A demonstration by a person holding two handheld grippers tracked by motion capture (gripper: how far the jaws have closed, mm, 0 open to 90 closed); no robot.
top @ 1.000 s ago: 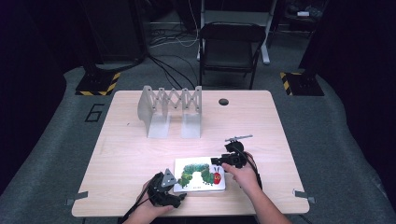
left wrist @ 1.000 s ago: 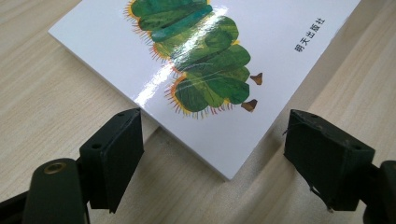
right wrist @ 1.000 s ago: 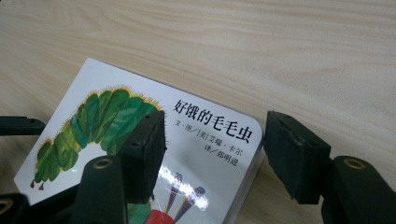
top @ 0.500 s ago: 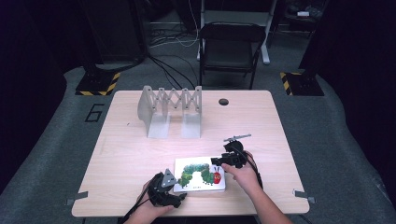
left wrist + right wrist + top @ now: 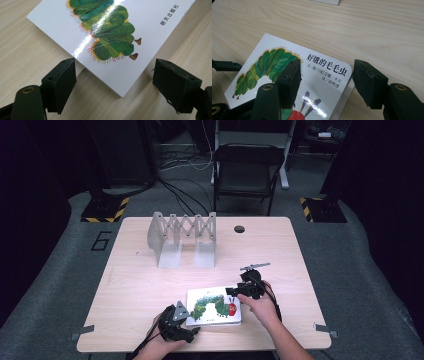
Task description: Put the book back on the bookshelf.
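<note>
Fingers (image 5: 62, 85) of the left gripper (image 5: 117, 87) spread open around the book's (image 5: 214, 306) corner, near the desk's (image 5: 140, 285) front edge. Right gripper (image 5: 325, 85) open too, one finger hiding part of the cover.

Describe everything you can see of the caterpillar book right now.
The book is a thick, glossy white board book with rounded corners, closed and lying flat, cover up, on the wooden table near the person's edge. Its cover shows a green caterpillar with a red head and black Chinese lettering. The left gripper is open, its fingers straddling one corner without touching. The right gripper is open too, one finger over the cover, the other outside the edge; contact can't be told.
</note>
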